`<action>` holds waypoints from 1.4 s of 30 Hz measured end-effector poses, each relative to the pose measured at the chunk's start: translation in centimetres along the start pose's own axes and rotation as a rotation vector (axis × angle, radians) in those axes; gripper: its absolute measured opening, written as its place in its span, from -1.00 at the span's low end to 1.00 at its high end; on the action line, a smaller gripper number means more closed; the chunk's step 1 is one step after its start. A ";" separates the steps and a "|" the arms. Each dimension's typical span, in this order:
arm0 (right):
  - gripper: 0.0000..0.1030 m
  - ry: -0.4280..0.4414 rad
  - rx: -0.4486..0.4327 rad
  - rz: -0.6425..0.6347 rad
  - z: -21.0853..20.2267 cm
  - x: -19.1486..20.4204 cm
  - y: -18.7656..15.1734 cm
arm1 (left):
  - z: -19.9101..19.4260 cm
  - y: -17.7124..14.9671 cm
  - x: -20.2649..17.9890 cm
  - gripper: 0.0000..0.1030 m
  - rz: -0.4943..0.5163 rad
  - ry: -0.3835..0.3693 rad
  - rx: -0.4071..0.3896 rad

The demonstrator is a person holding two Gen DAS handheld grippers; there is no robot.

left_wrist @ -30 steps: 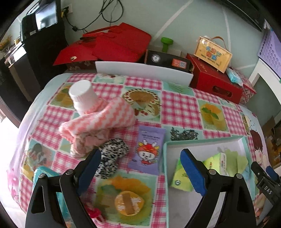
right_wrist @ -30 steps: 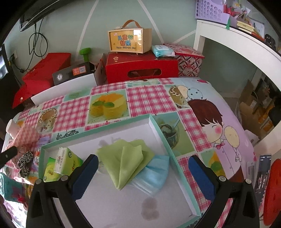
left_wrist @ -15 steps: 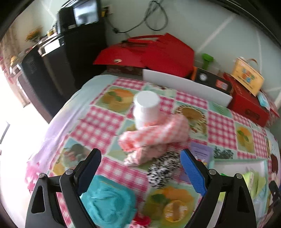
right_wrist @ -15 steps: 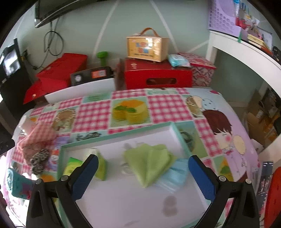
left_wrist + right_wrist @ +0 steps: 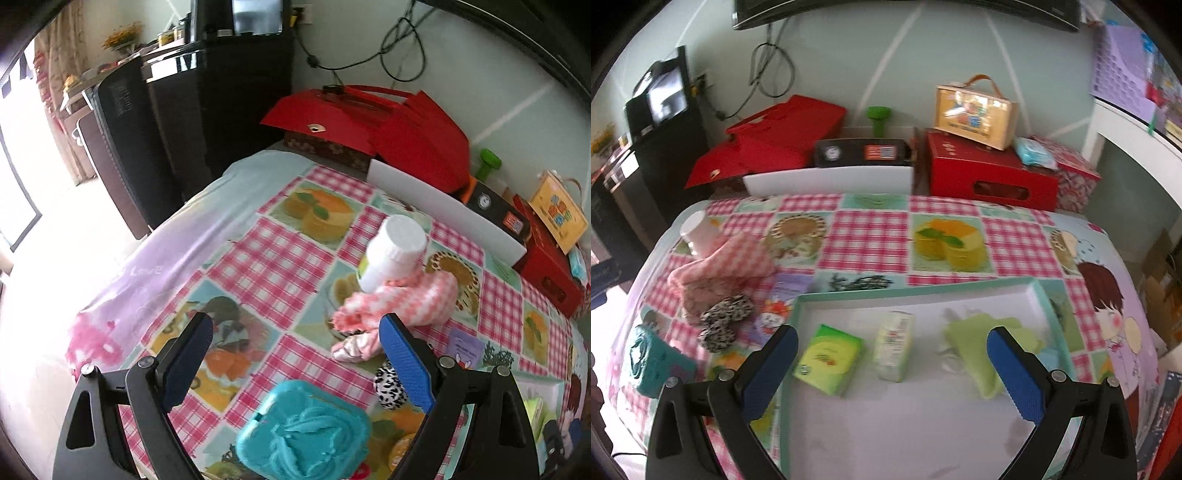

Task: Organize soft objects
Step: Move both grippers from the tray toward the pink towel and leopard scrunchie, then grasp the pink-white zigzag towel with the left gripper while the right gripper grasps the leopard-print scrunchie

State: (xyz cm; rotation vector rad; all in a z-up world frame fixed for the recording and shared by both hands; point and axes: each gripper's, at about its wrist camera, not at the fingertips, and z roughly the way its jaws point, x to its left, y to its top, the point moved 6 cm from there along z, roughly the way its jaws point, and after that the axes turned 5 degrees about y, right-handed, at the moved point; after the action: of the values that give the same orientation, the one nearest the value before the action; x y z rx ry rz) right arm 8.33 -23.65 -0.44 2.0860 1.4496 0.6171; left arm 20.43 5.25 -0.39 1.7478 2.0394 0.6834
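While both jaws gape wide and empty, checked tablecloth [image 5: 871, 236] under white tray [image 5: 1043, 295], pale-green wall [image 5: 827, 55] behind.

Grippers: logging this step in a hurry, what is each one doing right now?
Left gripper: open, holding nothing.
Right gripper: open, holding nothing.

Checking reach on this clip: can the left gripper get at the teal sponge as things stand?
Probably yes. The left gripper is open and empty, and the teal sponge lies uncovered on the tablecloth just below its fingers.
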 end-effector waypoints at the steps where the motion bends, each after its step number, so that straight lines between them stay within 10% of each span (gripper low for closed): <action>1: 1.00 0.010 0.002 -0.012 0.1 0.6 0.0 | 0.1 0.1 0.3 0.78 -0.008 -0.001 0.002; 17: 1.00 0.160 0.027 -0.159 3.0 9.1 -0.9 | 1.4 0.3 3.2 0.78 -0.072 -0.032 0.033; 42: 0.93 0.276 0.096 -0.259 8.5 14.8 -1.0 | 4.1 1.7 -3.0 0.78 0.076 -0.177 0.083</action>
State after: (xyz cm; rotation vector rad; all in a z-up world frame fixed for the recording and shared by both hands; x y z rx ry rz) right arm 17.76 -10.79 -6.43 1.8931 1.9007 0.7652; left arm 24.65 2.98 -2.81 1.8687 1.9156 0.4531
